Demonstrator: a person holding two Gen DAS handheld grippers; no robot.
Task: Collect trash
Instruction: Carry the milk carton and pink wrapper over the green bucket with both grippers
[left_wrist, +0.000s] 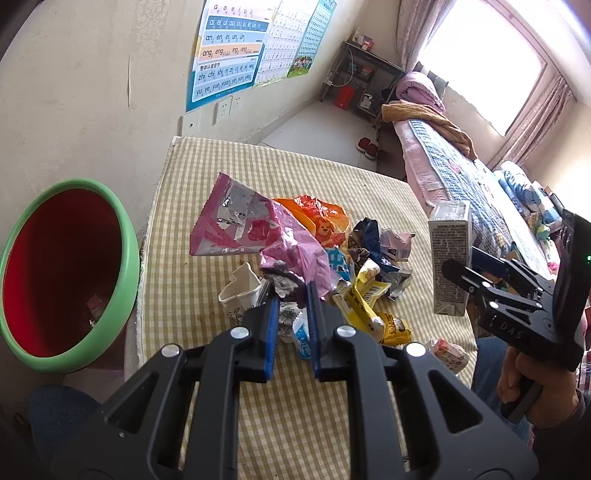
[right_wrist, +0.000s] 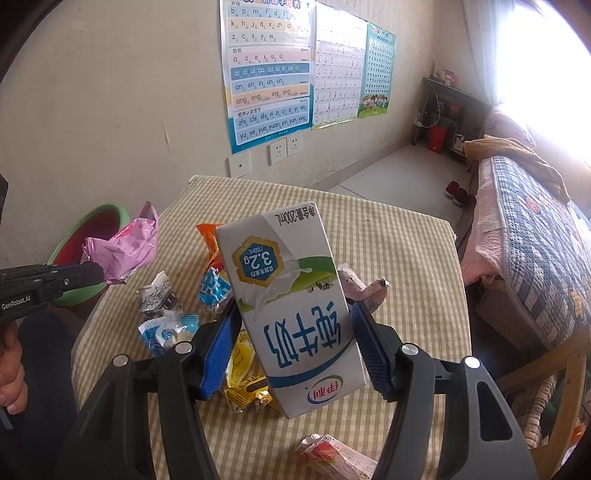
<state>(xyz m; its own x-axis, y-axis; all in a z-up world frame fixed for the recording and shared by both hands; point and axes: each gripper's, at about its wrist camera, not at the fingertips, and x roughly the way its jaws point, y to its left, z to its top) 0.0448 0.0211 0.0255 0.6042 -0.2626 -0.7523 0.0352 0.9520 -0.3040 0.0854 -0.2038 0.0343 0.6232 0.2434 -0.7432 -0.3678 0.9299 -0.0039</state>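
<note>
My left gripper (left_wrist: 290, 291) is shut on a crumpled pink foil bag (left_wrist: 255, 229) and holds it above the checked table (left_wrist: 295, 406); the bag also shows in the right wrist view (right_wrist: 129, 247). My right gripper (right_wrist: 291, 317) is shut on a white milk carton (right_wrist: 291, 306), held upside down above the table; the carton also shows in the left wrist view (left_wrist: 452, 254). A pile of wrappers lies on the table: orange (left_wrist: 317, 218), yellow (left_wrist: 369, 302), blue-white (right_wrist: 166, 332), and a crushed paper cup (left_wrist: 240, 295).
A red bin with a green rim (left_wrist: 66, 273) stands left of the table, against the wall. A small red-and-white wrapper (right_wrist: 332, 454) lies near the table's front edge. A bed (right_wrist: 535, 240) runs along the right. Posters hang on the wall.
</note>
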